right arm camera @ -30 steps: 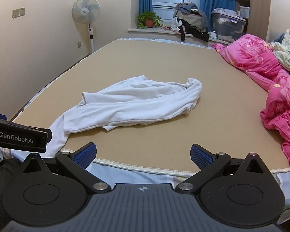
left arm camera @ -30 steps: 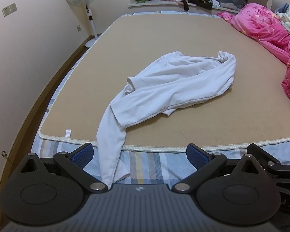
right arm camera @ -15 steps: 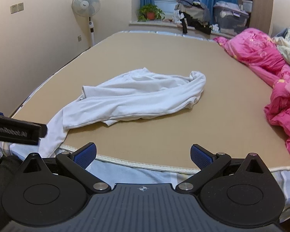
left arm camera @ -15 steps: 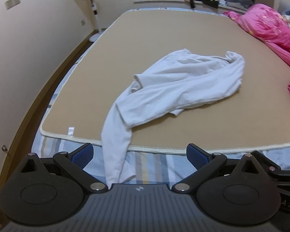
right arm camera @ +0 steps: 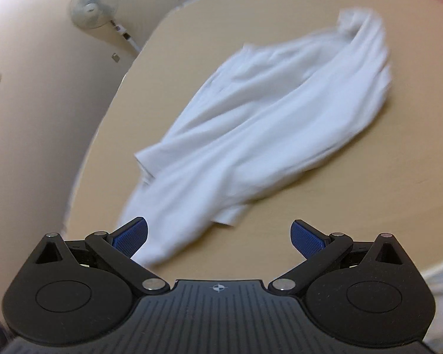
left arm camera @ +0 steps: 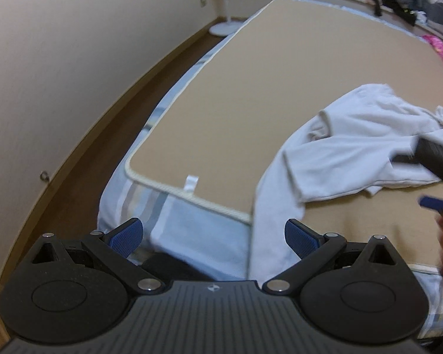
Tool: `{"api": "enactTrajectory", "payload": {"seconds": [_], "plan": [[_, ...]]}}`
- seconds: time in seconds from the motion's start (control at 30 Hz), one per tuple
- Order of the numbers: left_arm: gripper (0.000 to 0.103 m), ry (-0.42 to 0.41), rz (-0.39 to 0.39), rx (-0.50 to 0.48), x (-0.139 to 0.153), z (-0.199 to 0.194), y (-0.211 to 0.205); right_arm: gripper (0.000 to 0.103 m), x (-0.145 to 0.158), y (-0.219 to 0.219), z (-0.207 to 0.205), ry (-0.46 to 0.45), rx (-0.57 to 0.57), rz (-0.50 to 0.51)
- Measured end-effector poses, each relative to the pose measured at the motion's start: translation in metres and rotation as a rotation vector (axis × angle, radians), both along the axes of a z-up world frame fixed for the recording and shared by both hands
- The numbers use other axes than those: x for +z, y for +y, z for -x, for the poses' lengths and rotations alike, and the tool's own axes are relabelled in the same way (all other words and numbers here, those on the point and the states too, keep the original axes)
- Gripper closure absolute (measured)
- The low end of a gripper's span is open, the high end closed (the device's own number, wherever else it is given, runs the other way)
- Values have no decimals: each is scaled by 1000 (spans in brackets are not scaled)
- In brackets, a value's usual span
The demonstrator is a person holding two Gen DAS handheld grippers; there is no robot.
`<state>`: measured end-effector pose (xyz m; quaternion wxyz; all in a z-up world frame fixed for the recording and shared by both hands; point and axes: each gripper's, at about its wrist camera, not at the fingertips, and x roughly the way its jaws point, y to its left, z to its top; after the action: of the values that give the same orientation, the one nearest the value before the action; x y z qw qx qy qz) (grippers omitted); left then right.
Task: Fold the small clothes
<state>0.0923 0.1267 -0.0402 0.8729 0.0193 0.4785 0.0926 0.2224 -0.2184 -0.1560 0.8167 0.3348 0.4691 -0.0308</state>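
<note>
While motion blurs the crumpled white garment (right arm camera: 268, 124), both grippers' fingers (left arm camera: 126, 237) (right arm camera: 305, 240) are spread, holding nothing.

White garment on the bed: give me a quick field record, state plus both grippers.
garment: white garment, crumpled, unfolded
location: tan mat on the bed
overhang: one end hangs over the mat's near edge onto the striped sheet
left gripper: open, empty, near the hanging end
right gripper: open, empty, over the garment
image quality: motion blur in both views
</note>
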Motion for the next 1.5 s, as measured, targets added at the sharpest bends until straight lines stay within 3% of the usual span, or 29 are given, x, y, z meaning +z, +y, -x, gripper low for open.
{"api": "enactTrajectory", "payload": {"seconds": [0.13,0.17,0.2,0.27,0.33,0.43,0.53,0.6,0.67,0.73,0.77,0.8,0.87,1.07,1.13,1.3,1.5], "plan": [[1,34,-39,21,-5,0,11,1,-53,3,-53,162,-168,-139],[1,41,-47,24,-6,1,12,10,-67,3,-61,207,-167,-149],[1,45,-46,25,-6,0,13,49,-73,5,-64,220,-155,-123],[1,41,-50,22,-4,-1,11,88,-64,4,-57,199,-100,-20],[1,28,-59,12,-2,-2,7,90,-44,-8,-36,112,-67,-39],[1,21,-55,-18,-3,-7,-6,90,-11,-46,10,55,-44,65],[1,18,-52,-61,-4,-10,-23,93,14,-118,54,56,-86,264],[1,5,-57,-90,-1,-9,-35,97,24,-177,74,98,-218,430],[1,-6,-68,-110,3,-7,-47,97,30,-233,90,153,-380,610],[1,-9,-68,-123,4,-5,-54,93,31,-266,101,215,-476,674],[1,-10,-69,-130,5,-4,-59,84,30,-277,109,218,-487,639],[1,-12,-72,-135,4,-4,-63,63,29,-279,114,202,-492,604],[1,-16,-79,-151,3,-4,-71,46,28,-264,127,118,-461,546],[1,49,-93,-217,-17,-18,-101,44,25,-197,127,-16,-192,347],[1,39,-114,-245,-19,-17,-111,40,15,-181,127,-16,-150,351],[1,38,-119,-294,-19,-10,-128,36,-4,-162,125,36,-119,370],[1,37,-115,-307,-21,-3,-130,34,3,-158,151,37,-141,344]]}}
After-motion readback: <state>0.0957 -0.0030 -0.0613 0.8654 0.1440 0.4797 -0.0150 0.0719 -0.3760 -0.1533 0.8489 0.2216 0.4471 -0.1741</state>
